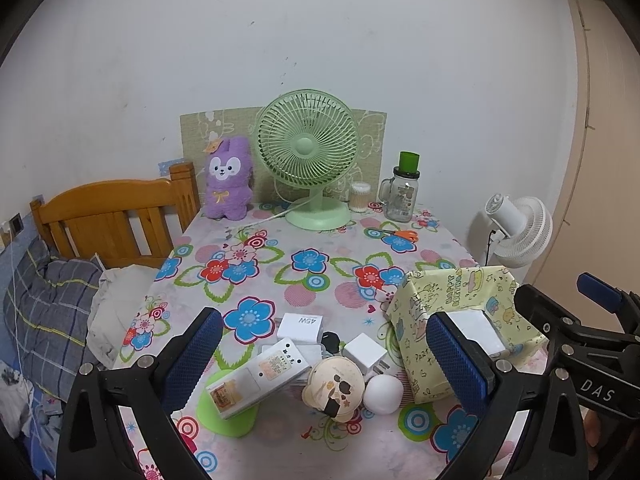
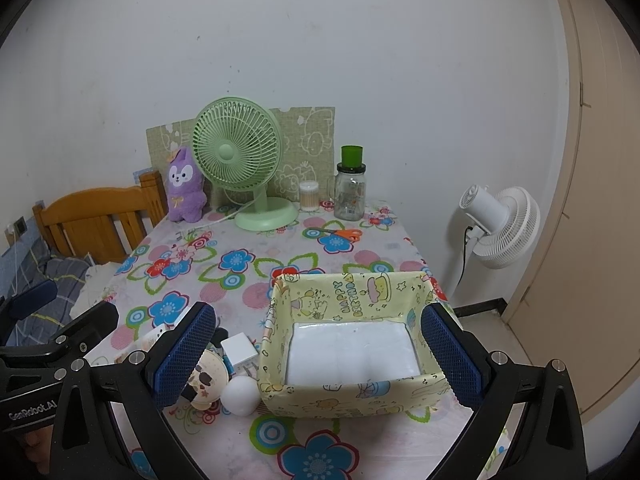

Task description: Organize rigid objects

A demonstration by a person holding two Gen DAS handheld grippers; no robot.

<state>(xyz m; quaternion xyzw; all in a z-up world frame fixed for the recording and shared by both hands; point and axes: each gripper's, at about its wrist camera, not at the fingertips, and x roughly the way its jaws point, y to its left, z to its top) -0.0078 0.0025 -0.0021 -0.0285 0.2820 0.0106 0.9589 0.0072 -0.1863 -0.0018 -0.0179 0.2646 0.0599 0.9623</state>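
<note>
A pile of small rigid items lies on the flowered table: a white remote-like device [image 1: 256,376] on a green pad [image 1: 228,412], a white 45W charger [image 1: 300,326], a white plug cube [image 1: 366,354], a round cartoon compact [image 1: 334,388] and a white ball [image 1: 383,394]. A yellow patterned box [image 2: 348,344] with a white floor stands to their right, empty. My left gripper [image 1: 324,360] is open above the pile. My right gripper [image 2: 320,356] is open around the box's near left part; the compact [image 2: 206,380] and ball [image 2: 239,395] show beside its left finger.
At the back stand a green desk fan [image 1: 307,168], a purple plush [image 1: 228,178], a cotton-swab jar [image 1: 360,197], a glass mug jar with green lid [image 1: 402,192] and orange scissors [image 1: 400,234]. A wooden bed [image 1: 112,220] is left, a white floor fan [image 2: 500,232] right.
</note>
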